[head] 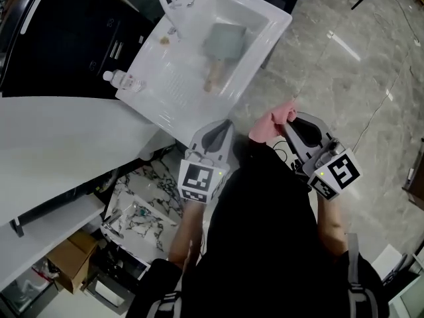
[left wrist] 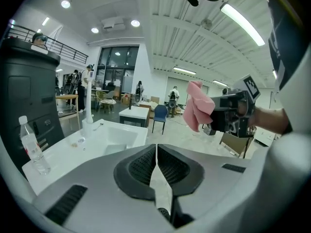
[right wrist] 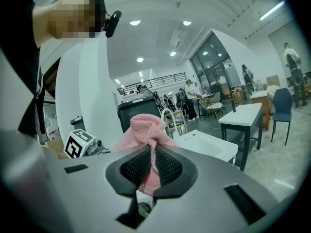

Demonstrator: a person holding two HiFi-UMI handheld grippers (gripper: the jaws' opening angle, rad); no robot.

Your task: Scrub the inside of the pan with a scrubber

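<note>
Pink mesh scrubber [head: 273,123] pinched in right tongs [right wrist: 152,155], 2 o'clock in head view. Left tongs [left wrist: 156,154] pressed together, empty. Grey pan with wooden handle [head: 224,44] lies in white sink [head: 278,20] at 12 o'clock, well apart from both. Scrubbing apparently not begun; all remains.

We see the grey-green, squarish pan [head: 226,42] with a pale wooden handle lying inside the basin of the white sink [head: 151,91]. Its body sits toward the far end of the basin and its handle points back toward us at a slight slant. From above we cannot tell whether its inside faces up. The pink mesh scrubber [right wrist: 143,130] is well apart from the pan, off to the side of the sink. It is pinched between the closed jaws of the right hand-held gripper [right wrist: 153,166], its soft folds bunched up above the pads and a short tail hanging below.
</note>
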